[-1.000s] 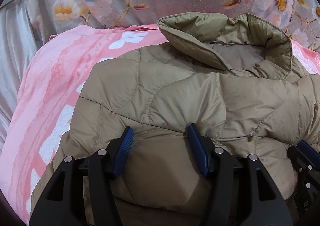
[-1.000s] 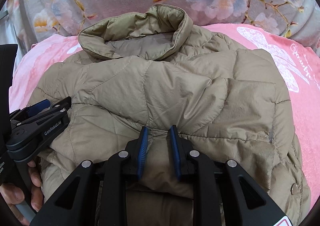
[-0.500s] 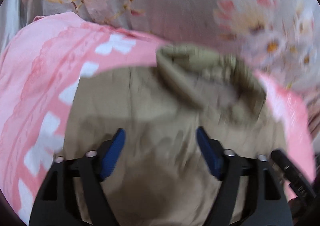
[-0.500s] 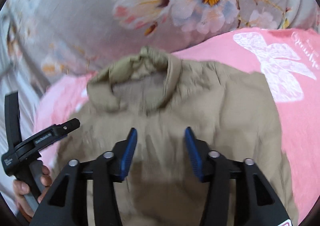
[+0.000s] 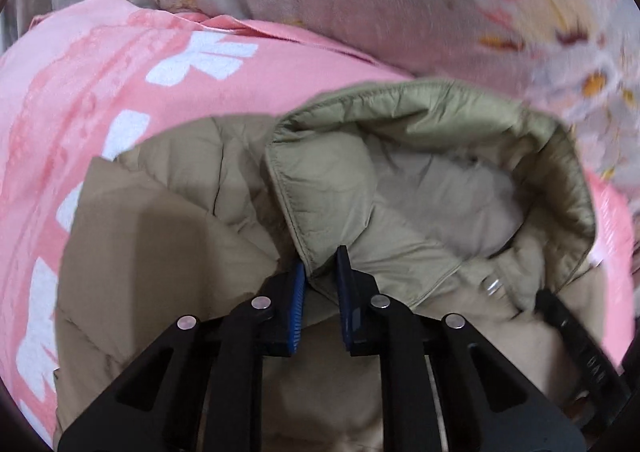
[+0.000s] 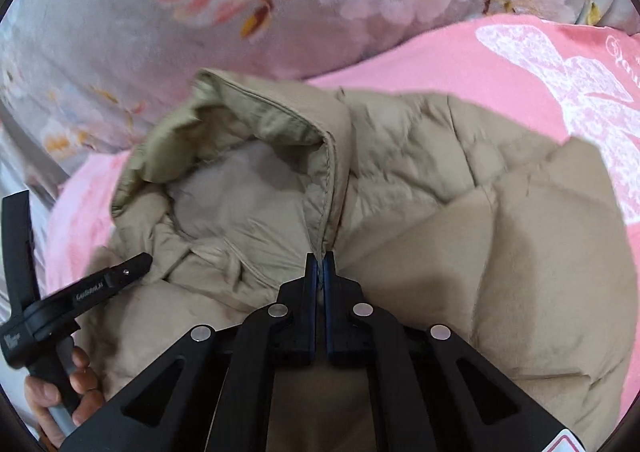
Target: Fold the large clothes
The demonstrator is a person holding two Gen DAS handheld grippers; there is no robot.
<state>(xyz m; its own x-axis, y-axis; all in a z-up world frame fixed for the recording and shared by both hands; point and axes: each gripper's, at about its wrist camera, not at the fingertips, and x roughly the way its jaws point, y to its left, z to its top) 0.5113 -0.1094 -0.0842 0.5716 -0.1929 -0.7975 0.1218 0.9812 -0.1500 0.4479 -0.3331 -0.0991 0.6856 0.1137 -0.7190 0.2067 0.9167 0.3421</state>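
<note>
At the centre of both wrist views, the beige quilted jacket (image 5: 224, 219) lies on a pink blanket (image 5: 80, 91). The left gripper (image 5: 320, 264) and the right gripper (image 6: 320, 262) have just closed, each set of fingers pinching the collar (image 5: 332, 211) at one front edge.

Soft, even indoor light, no glare. Gripper shadows fall on jacket (image 5: 168, 260). Motion blur w/ smeared floral fabric (image 5: 540, 19); fisheye bends, darkens edges.

I see the jacket (image 5: 192, 219) as quilted, puffy cloth with a soft matt sheen. Under it the pink blanket (image 5: 80, 91) looks smooth, the floral one (image 6: 120, 31) fuzzy. My left gripper (image 5: 320, 268) is matt black plastic, blue ribbed pads (image 5: 298, 292).
</note>
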